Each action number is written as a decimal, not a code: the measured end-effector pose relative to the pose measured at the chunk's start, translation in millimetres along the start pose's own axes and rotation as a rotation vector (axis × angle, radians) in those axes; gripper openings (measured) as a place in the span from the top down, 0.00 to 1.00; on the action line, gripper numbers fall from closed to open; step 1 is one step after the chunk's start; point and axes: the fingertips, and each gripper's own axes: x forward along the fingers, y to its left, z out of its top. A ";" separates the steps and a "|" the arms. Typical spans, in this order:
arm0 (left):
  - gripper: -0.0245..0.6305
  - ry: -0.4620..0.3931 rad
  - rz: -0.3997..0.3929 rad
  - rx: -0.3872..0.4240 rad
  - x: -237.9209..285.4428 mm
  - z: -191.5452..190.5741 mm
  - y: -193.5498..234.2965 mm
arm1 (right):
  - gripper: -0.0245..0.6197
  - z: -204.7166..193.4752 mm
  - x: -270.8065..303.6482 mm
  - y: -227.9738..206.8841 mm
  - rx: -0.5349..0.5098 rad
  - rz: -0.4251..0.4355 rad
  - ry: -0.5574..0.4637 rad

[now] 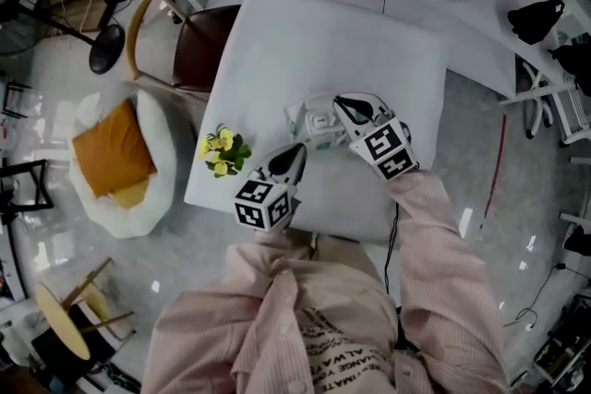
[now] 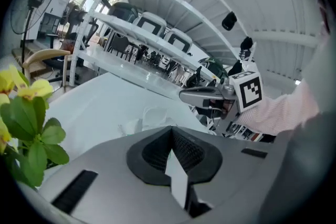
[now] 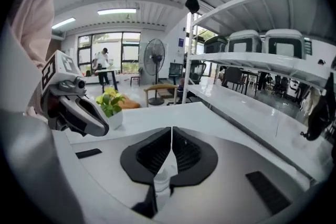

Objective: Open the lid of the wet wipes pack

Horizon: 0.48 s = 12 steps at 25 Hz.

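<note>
The wet wipes pack [image 1: 314, 123] is white and crumpled, over the middle of the white table [image 1: 323, 23], between my two grippers. My left gripper [image 1: 297, 149] comes at it from the near side. Its jaws [image 2: 170, 131] are shut on a thin white edge of the pack [image 2: 149, 117]. My right gripper [image 1: 340, 102] reaches in from the right. In its own view the right gripper [image 3: 171, 129] is shut on a small whitish piece low between the pads, seemingly the pack's lid. The rest of the pack is hidden there. Each gripper shows in the other's view, the right [image 2: 182, 95] and the left [image 3: 105, 126].
A small pot of yellow flowers [image 1: 222, 152] stands near the table's left edge, close to my left gripper. A brown chair [image 1: 199, 51] and a round seat with an orange cushion [image 1: 115, 152] stand left of the table. White shelves [image 3: 252, 60] run along the far side.
</note>
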 end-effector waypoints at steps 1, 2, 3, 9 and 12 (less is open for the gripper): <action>0.96 -0.014 0.000 0.012 -4.6 4.6 -3.1 | 0.95 1.2 -6.4 0.6 0.031 -0.012 -0.017; 0.96 -0.027 -0.002 0.024 -8.9 9.1 -6.5 | 0.95 2.4 -12.8 1.0 0.056 -0.026 -0.035; 0.96 -0.040 -0.004 0.037 -12.9 13.6 -10.2 | 0.95 3.6 -19.3 1.2 0.078 -0.040 -0.052; 0.96 -0.108 -0.012 0.100 -36.8 42.8 -30.0 | 0.96 21.6 -61.1 10.5 0.220 -0.085 -0.160; 0.96 -0.144 -0.015 0.119 -46.5 57.7 -36.9 | 0.96 33.4 -78.5 14.4 0.265 -0.098 -0.208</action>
